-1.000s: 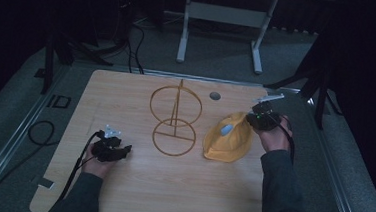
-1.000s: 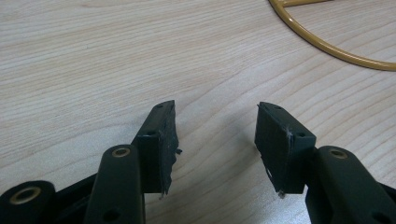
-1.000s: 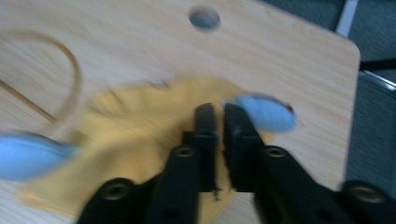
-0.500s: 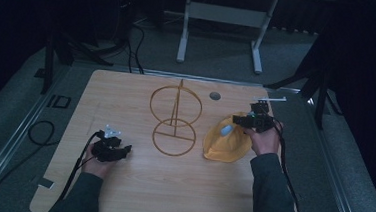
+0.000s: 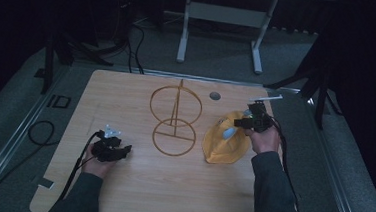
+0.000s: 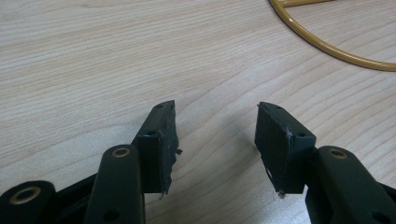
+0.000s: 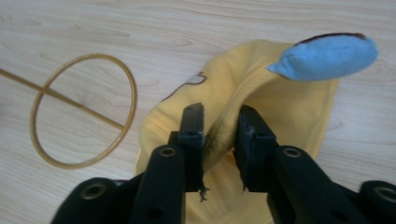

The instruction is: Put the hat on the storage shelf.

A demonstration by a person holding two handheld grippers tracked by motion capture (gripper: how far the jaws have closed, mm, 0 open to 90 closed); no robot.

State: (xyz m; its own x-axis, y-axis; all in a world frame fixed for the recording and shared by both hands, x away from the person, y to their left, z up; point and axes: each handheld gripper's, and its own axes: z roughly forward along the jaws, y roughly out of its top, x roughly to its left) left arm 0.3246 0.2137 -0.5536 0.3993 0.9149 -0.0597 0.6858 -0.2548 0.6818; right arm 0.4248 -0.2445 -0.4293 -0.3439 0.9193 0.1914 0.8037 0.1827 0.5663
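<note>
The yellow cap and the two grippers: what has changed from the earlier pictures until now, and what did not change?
The right gripper swung in over the yellow cap from its far right side, and its jaws have just been closing; they now pinch the cap's edge. The left gripper stayed open, low over the table, and the gold wire stand did not move.

Dim surroundings — bright, sharp tabletop (soft shadows)
</note>
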